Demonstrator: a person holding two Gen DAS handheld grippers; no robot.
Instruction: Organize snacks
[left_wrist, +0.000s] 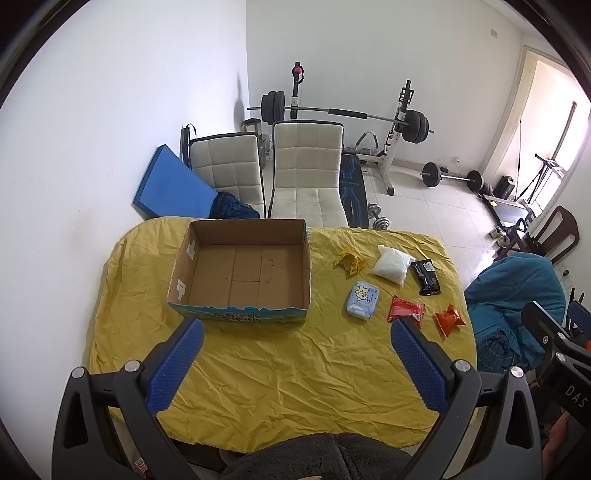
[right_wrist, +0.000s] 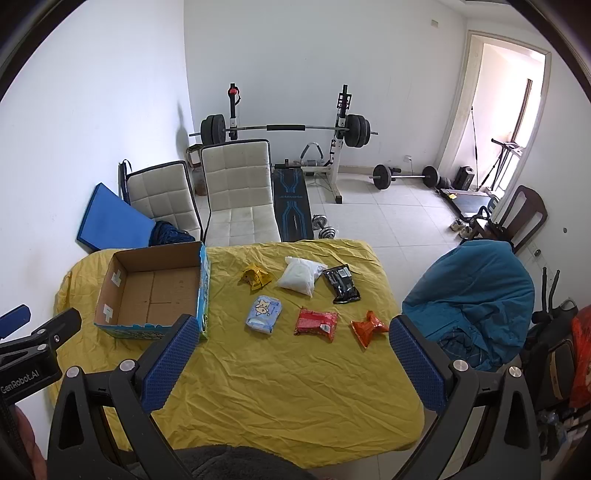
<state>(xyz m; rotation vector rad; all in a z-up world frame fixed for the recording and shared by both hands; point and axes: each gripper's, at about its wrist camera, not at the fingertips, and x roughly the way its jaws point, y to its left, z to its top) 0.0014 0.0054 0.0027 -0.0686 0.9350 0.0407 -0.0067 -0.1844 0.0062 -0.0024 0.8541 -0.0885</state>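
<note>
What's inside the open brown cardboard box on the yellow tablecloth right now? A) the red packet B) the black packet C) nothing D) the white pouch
C: the open brown cardboard box shows only its bare floor, while the red packet, white pouch and black packet all lie on the yellow tablecloth to its right.

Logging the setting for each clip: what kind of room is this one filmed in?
Most likely a room in a home, used as both dining space and gym: a table under a yellow cloth, padded chairs, and a barbell on a rack with a weight bench.
</note>
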